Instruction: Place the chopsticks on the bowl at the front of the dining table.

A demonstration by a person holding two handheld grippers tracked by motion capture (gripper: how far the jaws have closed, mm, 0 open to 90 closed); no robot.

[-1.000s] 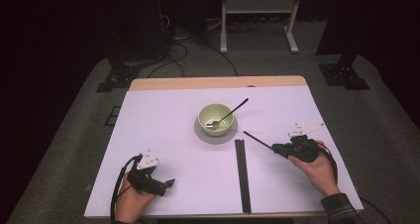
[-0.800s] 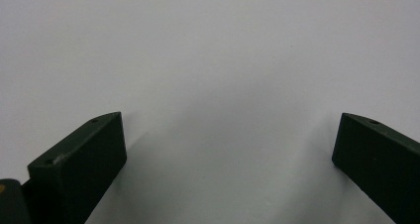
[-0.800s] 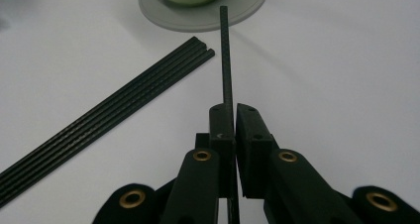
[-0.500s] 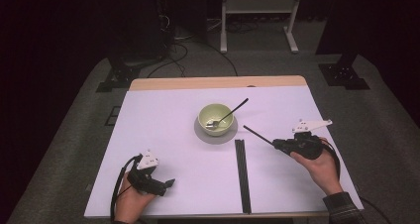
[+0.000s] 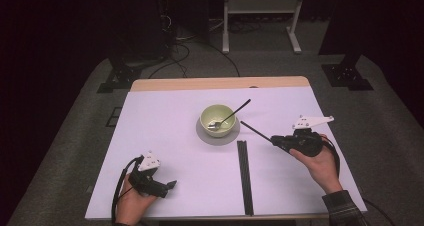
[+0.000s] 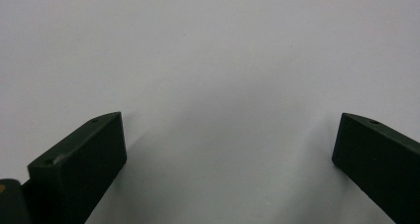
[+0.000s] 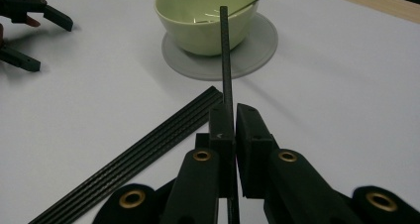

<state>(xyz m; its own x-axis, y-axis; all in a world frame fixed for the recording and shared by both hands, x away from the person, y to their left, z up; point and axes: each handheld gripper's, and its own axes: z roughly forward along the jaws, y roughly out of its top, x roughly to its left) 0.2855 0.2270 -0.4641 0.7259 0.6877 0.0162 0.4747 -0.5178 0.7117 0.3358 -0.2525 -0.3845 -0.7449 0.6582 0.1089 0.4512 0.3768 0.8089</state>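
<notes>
Right gripper view is showing the right gripper with its two black jaws pressed together on a thin black rod, which is running straight out from between them toward the pale green bowl. The rod's far end is reaching the bowl's near wall in this view, though whether it is touching cannot be told. The bowl is sitting on a round grey coaster, and a bundle of black rods is lying flat on the white table to the left of the jaws. At the upper left, the other gripper's spread jaws are peeking in.

The left gripper view is looking down along the left gripper, whose jaws are standing wide apart with nothing between them, bare table beneath.

The high view is adding the layout: the left gripper is resting low near the table's front left in a hand, well apart from the bowl. The right gripper is being held up in the right hand, its rod pointing toward the bowl. A spoon is leaning in the bowl, handle over the far right rim.
</notes>
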